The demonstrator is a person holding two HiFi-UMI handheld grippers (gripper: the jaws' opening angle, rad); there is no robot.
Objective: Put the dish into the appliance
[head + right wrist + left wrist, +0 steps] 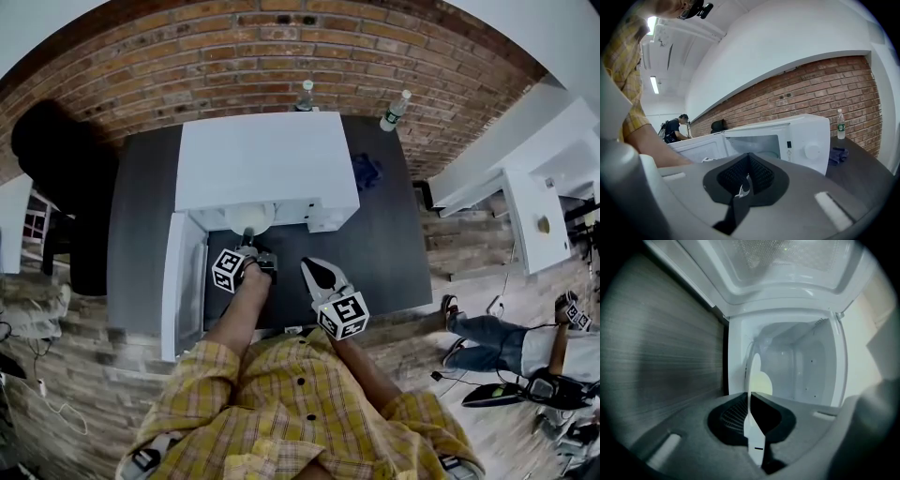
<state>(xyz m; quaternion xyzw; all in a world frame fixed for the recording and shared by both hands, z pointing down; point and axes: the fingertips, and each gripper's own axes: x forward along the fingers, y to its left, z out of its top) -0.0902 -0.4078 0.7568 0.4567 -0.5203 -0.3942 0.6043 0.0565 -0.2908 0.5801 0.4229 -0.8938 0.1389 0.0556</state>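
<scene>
Yellow plaid shirt (281, 412), grey hand-held grippers (249, 242) (319, 275)

The white box-shaped microwave (267, 159) at frame centre looks like smooth, glossy painted metal. The dark tabletop (394, 253) beneath is matt. A rough red brick wall (281, 56) spans the top. The round white dish (249, 217) looks smooth.

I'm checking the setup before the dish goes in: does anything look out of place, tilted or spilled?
Nothing stands out. The left claw holds the round white plate flat at the mouth of the white microwave oven, whose door stands wide open. A crumpled blue cloth lies on the dark table, clear of the opening.
</scene>
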